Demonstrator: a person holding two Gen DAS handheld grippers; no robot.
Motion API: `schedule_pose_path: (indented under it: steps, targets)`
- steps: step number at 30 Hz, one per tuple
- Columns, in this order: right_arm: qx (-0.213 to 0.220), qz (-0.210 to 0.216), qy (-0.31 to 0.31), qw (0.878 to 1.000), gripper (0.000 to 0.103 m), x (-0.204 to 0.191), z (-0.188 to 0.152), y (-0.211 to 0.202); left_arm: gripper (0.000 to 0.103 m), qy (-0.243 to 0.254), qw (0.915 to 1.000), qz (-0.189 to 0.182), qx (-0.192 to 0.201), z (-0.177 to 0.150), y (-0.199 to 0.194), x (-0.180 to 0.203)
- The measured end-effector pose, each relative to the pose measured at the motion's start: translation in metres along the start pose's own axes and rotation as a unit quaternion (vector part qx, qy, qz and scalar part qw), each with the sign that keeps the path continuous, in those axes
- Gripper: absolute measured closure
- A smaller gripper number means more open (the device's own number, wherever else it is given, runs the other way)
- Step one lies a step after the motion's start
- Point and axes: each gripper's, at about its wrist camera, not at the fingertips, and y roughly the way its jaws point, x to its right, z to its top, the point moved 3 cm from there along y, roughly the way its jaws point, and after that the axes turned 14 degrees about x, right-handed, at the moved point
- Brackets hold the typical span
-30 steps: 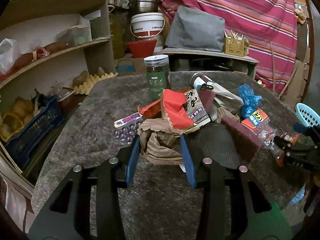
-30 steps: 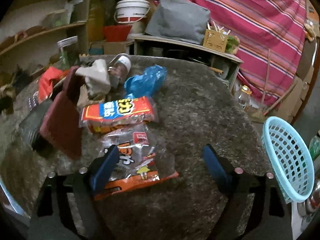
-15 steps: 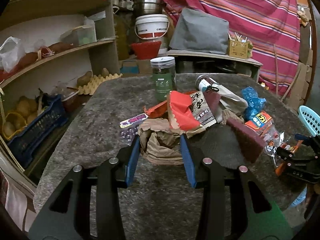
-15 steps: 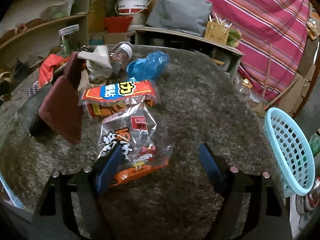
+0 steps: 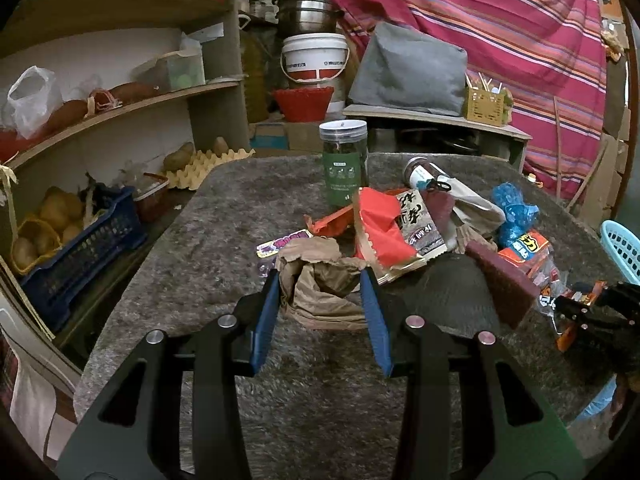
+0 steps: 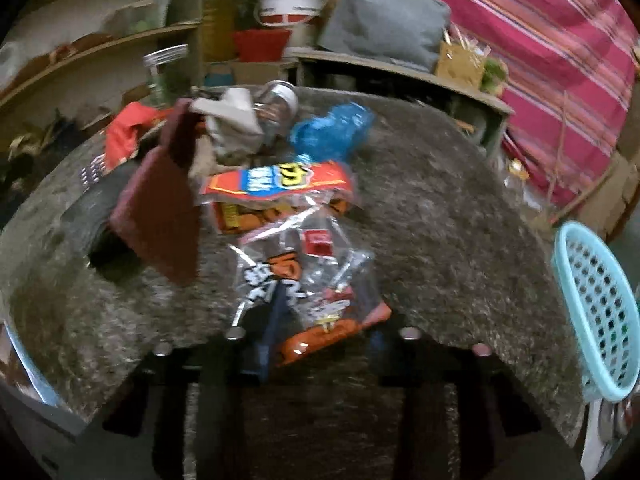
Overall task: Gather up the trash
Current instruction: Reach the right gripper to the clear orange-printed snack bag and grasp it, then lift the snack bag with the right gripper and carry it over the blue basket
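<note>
the right tool point(image 6: 320, 320), low in the frame, is closing on the clear snack wrapper point(image 6: 308, 276), so pinch it firmly before carrying it to the blue basket point(image 6: 596, 312) at right, while the left tool point(image 5: 322, 304) grips the brown paper bag point(image 5: 320, 280).

Your left gripper point(image 5: 320, 280) holds its 2 jaws partly apart; your right gripper point(image 6: 320, 316) is closing its jaws.

blurred: right view | cut off: blue basket point(image 6: 600, 312) | hidden: none

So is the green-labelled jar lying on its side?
No, the green-labelled jar stands upright on the grey mat, lid on top, behind the wrappers.
</note>
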Motion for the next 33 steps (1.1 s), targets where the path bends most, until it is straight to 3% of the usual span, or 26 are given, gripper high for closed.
schedule_pose_path:
  steps: [7, 18, 33]
  targets:
    - [0.015, 0.008, 0.01, 1.0, 0.083, 0.009, 0.007, -0.007, 0.064, 0.005, 1.0, 0.005, 0.004, 0.0, -0.001, 0.0]
    - [0.038, -0.01, 0.004, 0.999, 0.086, 0.036, 0.023, -0.02, 0.064, 0.005, 0.9998, 0.012, 0.014, 0.007, 0.0, 0.004]
    - [0.016, -0.003, 0.023, 1.0, 0.088, 0.062, 0.011, -0.014, 0.064, 0.012, 0.9998, 0.007, 0.014, 0.011, 0.007, 0.022]
